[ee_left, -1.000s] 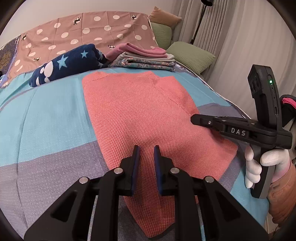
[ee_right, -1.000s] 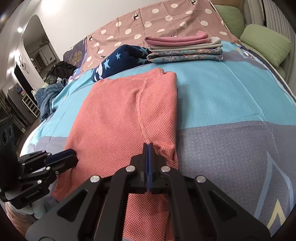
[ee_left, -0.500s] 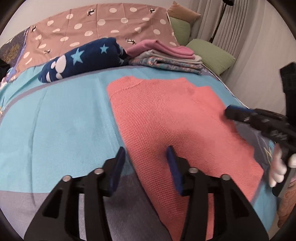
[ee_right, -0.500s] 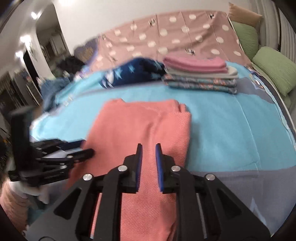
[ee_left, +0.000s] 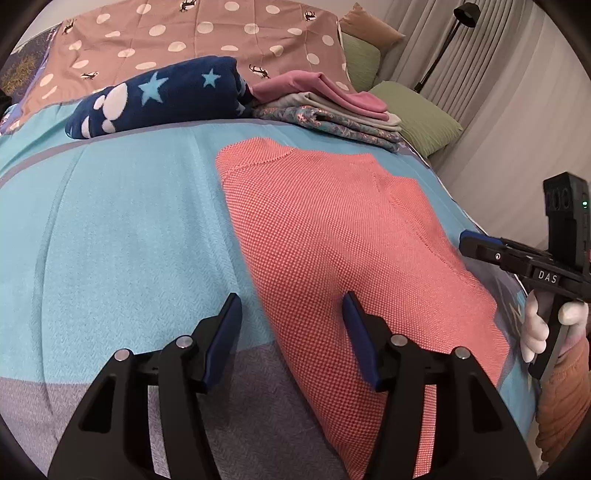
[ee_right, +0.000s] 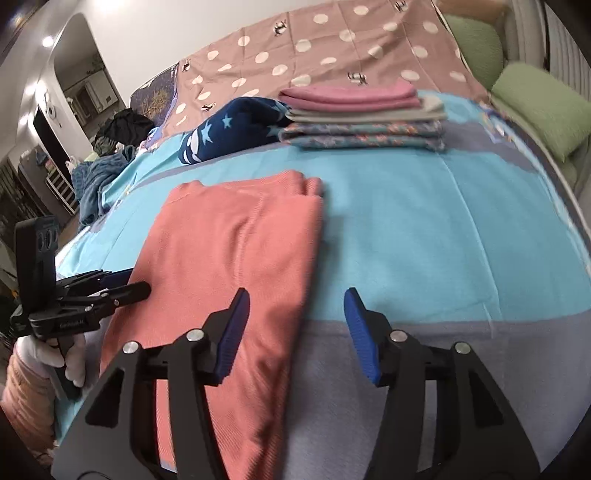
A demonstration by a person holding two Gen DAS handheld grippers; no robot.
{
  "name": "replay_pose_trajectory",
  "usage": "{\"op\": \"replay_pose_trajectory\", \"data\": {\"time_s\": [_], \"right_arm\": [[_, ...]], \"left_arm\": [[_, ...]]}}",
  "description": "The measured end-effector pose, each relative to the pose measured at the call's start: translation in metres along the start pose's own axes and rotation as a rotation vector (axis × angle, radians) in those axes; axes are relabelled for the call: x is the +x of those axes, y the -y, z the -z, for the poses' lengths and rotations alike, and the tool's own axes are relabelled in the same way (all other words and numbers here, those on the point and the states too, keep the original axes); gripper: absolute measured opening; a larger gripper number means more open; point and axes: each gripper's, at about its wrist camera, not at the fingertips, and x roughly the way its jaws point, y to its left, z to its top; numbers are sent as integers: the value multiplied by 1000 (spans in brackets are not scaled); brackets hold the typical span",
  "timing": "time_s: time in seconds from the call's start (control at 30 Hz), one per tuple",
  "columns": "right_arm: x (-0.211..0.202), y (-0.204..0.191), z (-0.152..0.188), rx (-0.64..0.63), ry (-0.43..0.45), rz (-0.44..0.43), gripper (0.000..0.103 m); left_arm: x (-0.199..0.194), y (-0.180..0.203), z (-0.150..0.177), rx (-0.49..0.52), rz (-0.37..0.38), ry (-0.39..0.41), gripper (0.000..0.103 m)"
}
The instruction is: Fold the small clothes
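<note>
The coral knit garment (ee_left: 343, 236) lies flat on the bed (ee_left: 122, 229), already folded lengthwise into a long strip with one sleeve turned in along its right side; it rests on the turquoise part of the cover and runs down onto the grey band near the front edge. The left gripper (ee_left: 291, 325) hovers over the garment's left edge, its blue-padded fingers (ee_left: 225, 328) spread wide and holding nothing, one over the bedspread and the other over the knit. The right gripper (ee_right: 297, 321) hangs above the garment's right edge, fingers (ee_right: 360, 325) likewise spread apart and empty, one above the fabric and the other above the bare cover. Each gripper is gripped by a white-gloved hand (ee_left: 535, 325), seen from the opposite camera. Farther back, well apart from the garment, a stack of folded clothes (ee_right: 364, 114) sits with a pink piece on top, and just beside it a navy star-patterned blanket (ee_left: 159, 96). Behind them a dotted pink-brown cover (ee_left: 199, 33) rises, with green pillows (ee_right: 543, 103) at the right.
</note>
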Motion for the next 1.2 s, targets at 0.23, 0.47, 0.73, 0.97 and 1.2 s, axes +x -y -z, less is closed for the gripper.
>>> {"op": "replay_pose_trajectory", "data": {"time_s": [0.23,0.47,0.73,0.97,1.2], "right_arm": [[14,8,10,30,-63,-115,59],[31,5,0,8,-81,-191,62],[50,7,-13,12,-98,-269,63],[59,8,-17,16,-87,-299,64],[64,7,-21,14,-77,-315,64]], "left_arm": [[4,2,-4,26,13,-22,61],[10,-1,-8,36,46,-25,66],[22,-11,-18,0,157,-28,72],[33,-8,-29,15,163,-19,69],[36,-4,-32,42,140,-13,67]]}}
